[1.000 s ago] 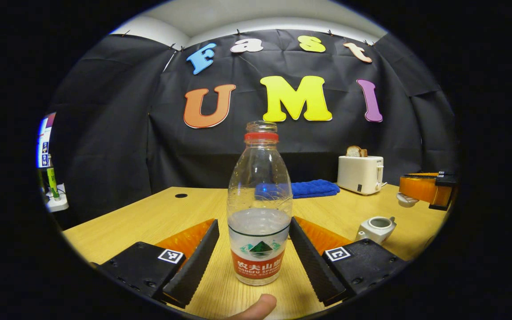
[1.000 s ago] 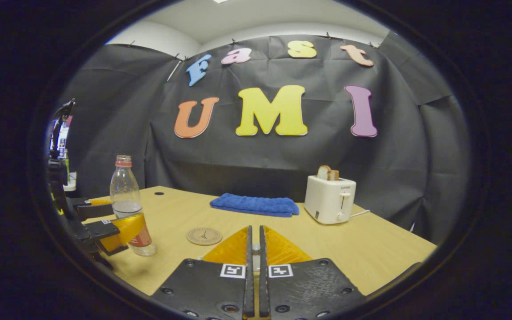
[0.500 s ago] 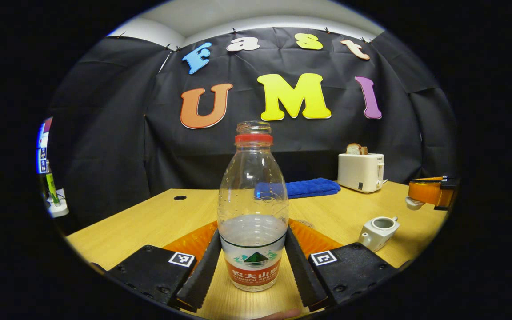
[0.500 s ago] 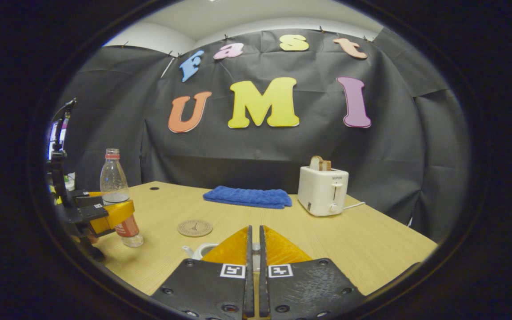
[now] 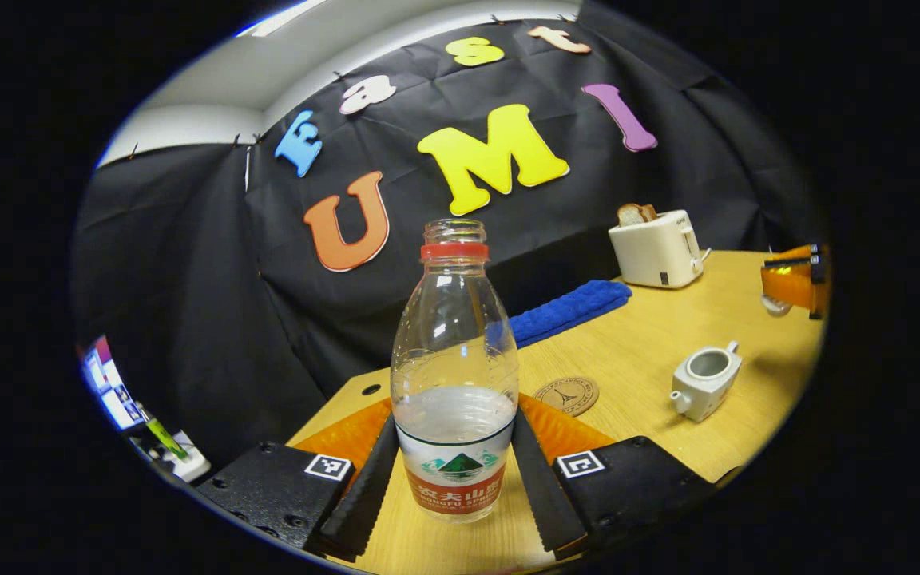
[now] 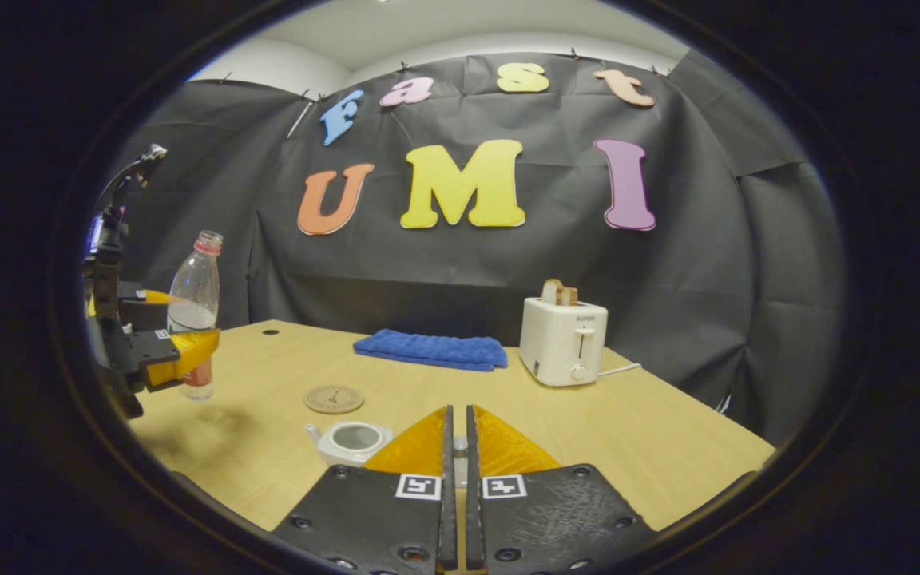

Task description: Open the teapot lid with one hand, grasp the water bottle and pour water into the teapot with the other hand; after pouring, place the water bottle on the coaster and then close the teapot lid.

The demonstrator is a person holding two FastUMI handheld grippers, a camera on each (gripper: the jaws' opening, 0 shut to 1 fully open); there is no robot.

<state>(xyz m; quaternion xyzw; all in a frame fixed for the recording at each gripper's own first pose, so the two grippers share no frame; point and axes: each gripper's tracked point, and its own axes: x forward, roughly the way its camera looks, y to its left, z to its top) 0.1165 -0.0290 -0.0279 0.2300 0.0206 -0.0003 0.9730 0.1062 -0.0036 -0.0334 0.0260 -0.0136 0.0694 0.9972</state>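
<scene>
In the left gripper view my left gripper [image 5: 454,419] is shut on a clear water bottle [image 5: 454,359] with no cap, a red neck ring and some water in it. The right gripper view shows that bottle [image 6: 191,303] held off the table and leaning slightly, in the left gripper [image 6: 176,355]. The white teapot [image 5: 703,382] stands open on the table, with a round coaster [image 5: 565,394] to its left. My right gripper [image 6: 457,411] is shut above the teapot [image 6: 350,439]. The left gripper view shows it [image 5: 787,287] holding the white lid [image 5: 775,305].
A white toaster [image 6: 562,342] with bread in it stands at the back right of the wooden table [image 6: 652,447]. A folded blue towel [image 6: 428,350] lies at the back middle. Black cloth walls off the far side.
My left gripper closed on the bottle, lifted it off the table and tipped it. The right gripper rose a little, bringing the open teapot into its view.
</scene>
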